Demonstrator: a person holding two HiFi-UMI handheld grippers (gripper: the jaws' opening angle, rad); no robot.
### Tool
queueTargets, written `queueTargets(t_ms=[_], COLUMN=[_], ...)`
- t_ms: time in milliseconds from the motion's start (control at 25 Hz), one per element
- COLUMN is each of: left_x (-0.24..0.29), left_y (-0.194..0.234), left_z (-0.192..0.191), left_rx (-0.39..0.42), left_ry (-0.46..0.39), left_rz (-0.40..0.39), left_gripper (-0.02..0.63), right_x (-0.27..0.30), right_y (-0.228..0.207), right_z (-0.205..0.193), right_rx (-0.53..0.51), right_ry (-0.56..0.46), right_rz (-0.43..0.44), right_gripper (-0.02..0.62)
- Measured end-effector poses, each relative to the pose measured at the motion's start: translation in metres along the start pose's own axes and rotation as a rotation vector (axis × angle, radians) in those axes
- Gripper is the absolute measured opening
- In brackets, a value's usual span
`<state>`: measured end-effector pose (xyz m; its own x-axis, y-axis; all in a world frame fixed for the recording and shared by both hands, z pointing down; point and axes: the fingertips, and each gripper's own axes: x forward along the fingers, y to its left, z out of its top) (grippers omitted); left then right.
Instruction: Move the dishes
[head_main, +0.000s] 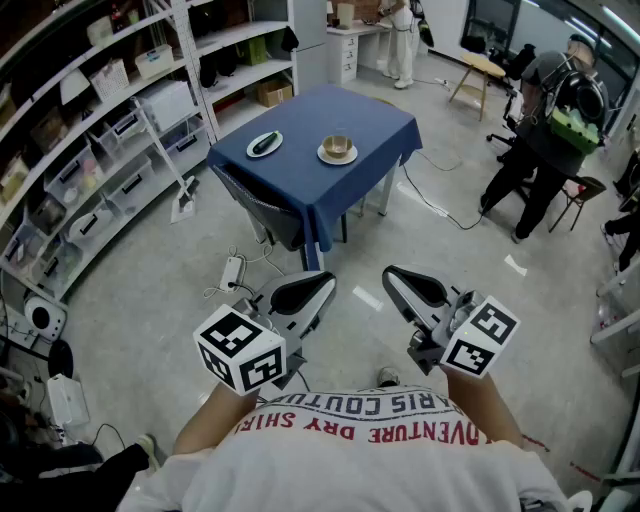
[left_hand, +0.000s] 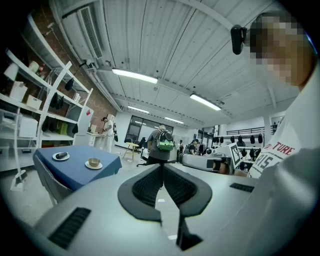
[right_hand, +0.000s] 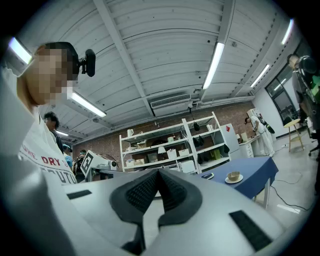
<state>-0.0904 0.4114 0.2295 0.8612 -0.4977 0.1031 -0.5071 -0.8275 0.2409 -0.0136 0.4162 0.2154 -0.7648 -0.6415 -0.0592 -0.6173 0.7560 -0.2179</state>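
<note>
Grey open floor lies between us and the blue-clothed surface, which stands far ahead, well apart from both claws. On it sit the dishes: a plate carrying something dark at the left, and a saucer with a cup just right of it. Neither is touched, so we judge the task not yet begun; all of it is left, the walk up included. Our left claw and right claw hang near our chest, each with jaws pressed together at the tips and nothing between them. Room looks good, with shelving along the left and a person far right. A chair at the surface's near-left edge and cables on the floor could hinder that approach; the near-right side looks freer.
</note>
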Motion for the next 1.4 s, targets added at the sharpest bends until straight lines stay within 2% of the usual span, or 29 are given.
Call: queueTargets(t_ms=[480, 720, 1000, 1400], left_x=[0.001, 0.014, 0.061, 0.174], left_y=[0.016, 0.039, 0.106, 0.224], left_z=[-0.008, -0.015, -0.007, 0.024], left_rx=[0.000, 0.011, -0.026, -0.078], left_ry=[-0.010, 0.004, 0.047, 0.111], left_rz=[0.035, 0.092, 0.141, 0.183], left_gripper=[0.041, 0.041, 0.041, 0.041], right_x=[-0.002, 0.016, 0.062, 0.138], right_y=[-0.020, -0.037, -0.115, -0.270], right_z=[-0.010, -0.026, -0.028, -0.005], right_rx=[-0.026, -0.076, 0.018, 0.058], right_ry=[0.031, 0.066, 0.071, 0.101], right_rz=[-0.059, -0.001, 0.010, 0.001], right_gripper=[0.023, 0.025, 0.026, 0.026])
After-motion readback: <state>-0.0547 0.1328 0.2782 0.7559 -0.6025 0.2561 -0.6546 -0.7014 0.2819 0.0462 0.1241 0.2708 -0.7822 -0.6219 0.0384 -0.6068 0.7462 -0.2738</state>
